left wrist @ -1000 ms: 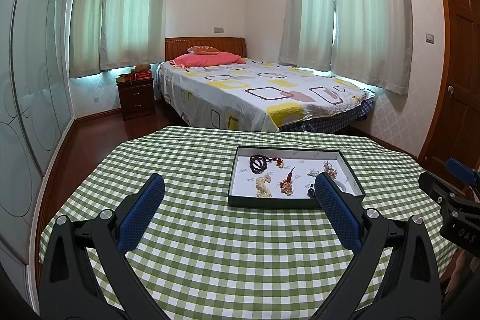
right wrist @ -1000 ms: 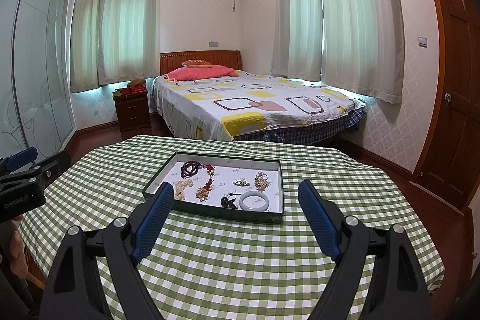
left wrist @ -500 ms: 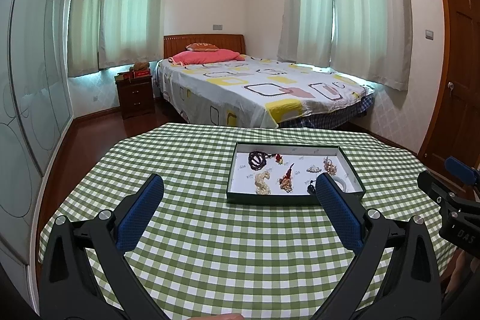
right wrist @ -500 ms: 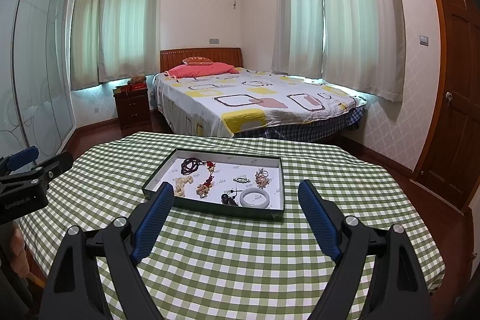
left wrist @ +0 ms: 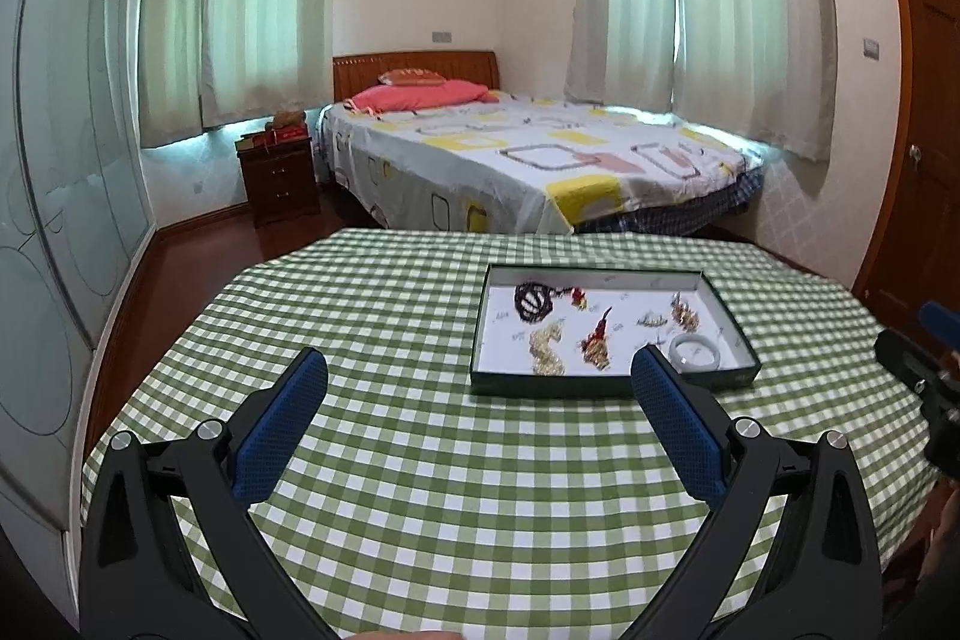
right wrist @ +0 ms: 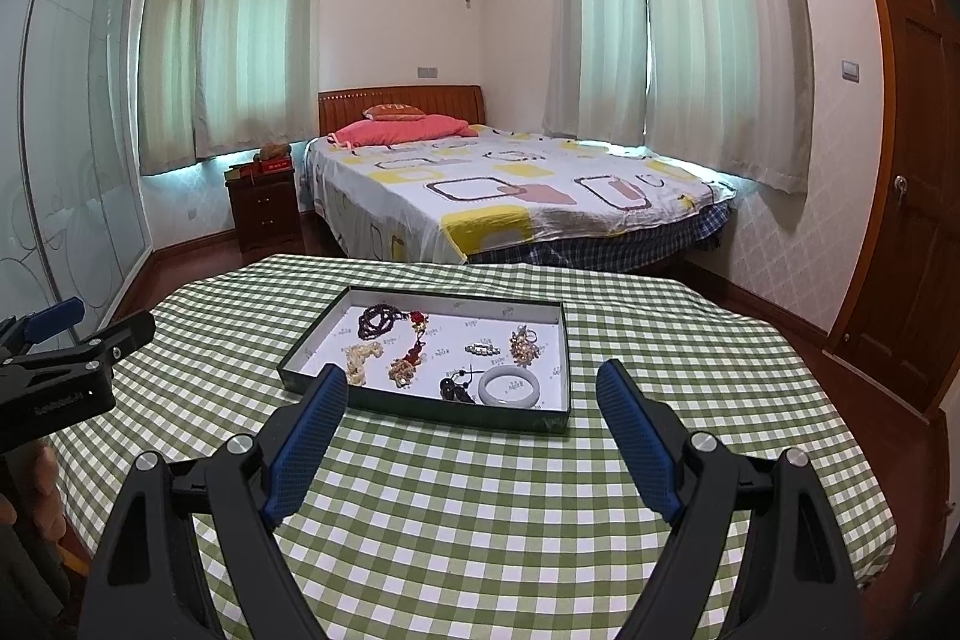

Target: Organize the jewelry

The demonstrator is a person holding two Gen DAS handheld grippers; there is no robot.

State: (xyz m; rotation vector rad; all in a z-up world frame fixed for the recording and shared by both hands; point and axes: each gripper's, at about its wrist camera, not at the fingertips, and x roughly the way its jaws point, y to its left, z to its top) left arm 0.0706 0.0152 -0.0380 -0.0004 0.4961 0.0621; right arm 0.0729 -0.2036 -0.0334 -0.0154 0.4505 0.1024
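Note:
A dark green tray [left wrist: 606,388] [right wrist: 420,403] with a white floor sits on the green checked tablecloth. In it lie a dark bead bracelet [left wrist: 533,301] [right wrist: 377,319], a pale jade bangle [left wrist: 696,352] [right wrist: 511,387], a pearl cluster [left wrist: 546,349] [right wrist: 359,358], a red-and-gold charm [left wrist: 597,337] [right wrist: 409,361], a brooch [right wrist: 483,349] and a gold cluster [left wrist: 684,310] [right wrist: 525,346]. My left gripper [left wrist: 477,376] is open and empty, short of the tray's near left. My right gripper [right wrist: 471,388] is open and empty, its fingers framing the tray's near edge from above.
The round table [left wrist: 420,460] [right wrist: 480,520] carries only the tray. A bed [left wrist: 528,160] stands beyond it, a nightstand [left wrist: 279,175] at left, a wooden door [right wrist: 912,220] at right. The other gripper shows at each view's edge.
Both grippers have risen and tilted so the tray sits lower and larger in view. Both stay open. The jewelry has not moved.

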